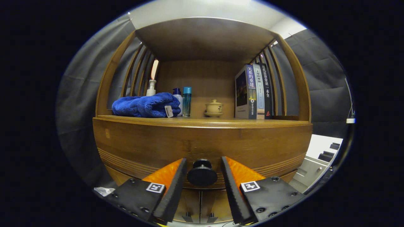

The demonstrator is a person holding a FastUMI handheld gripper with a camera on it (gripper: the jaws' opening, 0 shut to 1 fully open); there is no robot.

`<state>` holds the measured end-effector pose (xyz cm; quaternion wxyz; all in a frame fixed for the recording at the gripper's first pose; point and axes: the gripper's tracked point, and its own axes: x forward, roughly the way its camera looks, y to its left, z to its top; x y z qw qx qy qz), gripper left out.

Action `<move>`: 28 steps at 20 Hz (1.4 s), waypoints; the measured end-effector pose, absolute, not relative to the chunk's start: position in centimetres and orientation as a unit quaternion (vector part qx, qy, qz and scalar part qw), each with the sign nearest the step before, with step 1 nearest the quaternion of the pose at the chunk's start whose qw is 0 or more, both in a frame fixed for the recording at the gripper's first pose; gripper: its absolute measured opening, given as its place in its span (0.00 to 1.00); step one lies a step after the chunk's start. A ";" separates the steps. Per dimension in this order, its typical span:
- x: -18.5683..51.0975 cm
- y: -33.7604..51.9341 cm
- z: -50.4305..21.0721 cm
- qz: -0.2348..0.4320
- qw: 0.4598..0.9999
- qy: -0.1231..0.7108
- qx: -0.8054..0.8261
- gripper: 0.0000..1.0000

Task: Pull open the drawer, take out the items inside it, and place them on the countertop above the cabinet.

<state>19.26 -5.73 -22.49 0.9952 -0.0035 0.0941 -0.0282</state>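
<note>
— Where's the tool (202, 176) at?

— Right up against the drawer (202, 145) front. Its two fingers (172, 181) stand a little apart, one on each side of the round knob (202, 172), which sits between them at twelve o'clock just ahead. There's a small gap on each side, so they aren't pressing on it. The drawer looks closed, flush with the cabinet.

— And above it?

— The worktop (202, 122) runs across the top of the drawer front, under a wooden roof with slatted sides. From the knob, at about eleven o'clock, lies a folded blue towel (145, 105), with a pump bottle (151, 88) behind it and two small bottles (187, 101) just beside it. At twelve, a small lidded cup (214, 107) on a saucer. At one o'clock, a few books (254, 93) stand upright against the slats.
</note>
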 end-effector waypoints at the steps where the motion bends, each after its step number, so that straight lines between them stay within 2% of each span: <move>1: 19.3 -5.7 -22.7 -0.031 0.995 0.094 -0.003 0.69; 8: 19.2 -5.3 -23.3 -0.035 0.993 0.110 -0.024 0.41; 12: 17.9 -5.2 -23.2 -0.031 0.993 0.113 -0.022 0.41; 28: 4.5 -4.5 -21.8 -0.065 0.982 0.170 -0.057 0.41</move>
